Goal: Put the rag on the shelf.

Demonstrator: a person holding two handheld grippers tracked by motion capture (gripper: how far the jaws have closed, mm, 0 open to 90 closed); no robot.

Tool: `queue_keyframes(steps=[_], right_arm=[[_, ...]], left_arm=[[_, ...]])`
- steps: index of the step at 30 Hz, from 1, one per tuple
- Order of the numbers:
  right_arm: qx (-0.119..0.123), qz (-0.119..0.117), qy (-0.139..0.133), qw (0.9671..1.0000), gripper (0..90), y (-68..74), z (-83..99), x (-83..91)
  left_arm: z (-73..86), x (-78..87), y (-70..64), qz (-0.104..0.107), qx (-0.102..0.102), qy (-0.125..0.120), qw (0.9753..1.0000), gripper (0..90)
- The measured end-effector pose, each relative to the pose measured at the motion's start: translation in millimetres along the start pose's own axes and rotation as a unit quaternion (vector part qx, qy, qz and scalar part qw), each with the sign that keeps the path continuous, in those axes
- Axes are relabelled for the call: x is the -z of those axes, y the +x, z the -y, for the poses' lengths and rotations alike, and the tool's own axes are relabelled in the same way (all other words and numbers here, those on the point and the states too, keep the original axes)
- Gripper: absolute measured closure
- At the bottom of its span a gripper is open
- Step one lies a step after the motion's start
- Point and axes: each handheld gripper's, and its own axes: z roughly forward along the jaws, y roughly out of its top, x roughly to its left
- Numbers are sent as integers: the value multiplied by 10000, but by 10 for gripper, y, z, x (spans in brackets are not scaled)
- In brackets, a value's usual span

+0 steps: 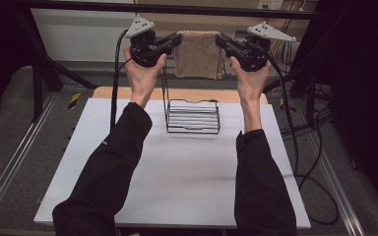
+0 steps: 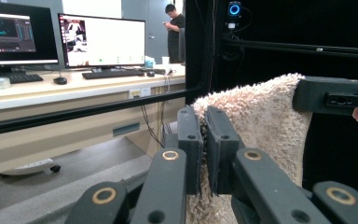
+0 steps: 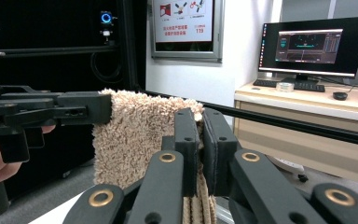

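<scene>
Towel (image 1: 196, 54), beige shaggy, hangs in the air above the far end of the table, stretched between both grippers, bottom edge hanging free. White table (image 1: 177, 182) below, largest thing here, with a black wire rack (image 1: 193, 117) standing near its far edge, right under the towel, apart from it. Person's black sleeves (image 1: 109, 169) come in from the bottom, arms raised. Left gripper (image 1: 175, 41) pinches the towel's upper left corner; in the left gripper view its jaws press together on the pile. Right gripper (image 1: 221, 40) pinches the upper right corner the same way, jaws clamped on the fabric edge.
</scene>
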Motion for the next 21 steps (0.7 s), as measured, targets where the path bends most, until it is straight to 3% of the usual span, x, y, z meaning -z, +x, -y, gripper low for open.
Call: queue_keyframes(steps=[5,21], right_arm=[[63,23,69,10000,856,-29,28,-84],[33,68,222,9997,856,-114,154,-253]], left_arm=[[30,-63,72,-60,89,20,9999,851],[158,-152,167,-119,13,155,9998,851]])
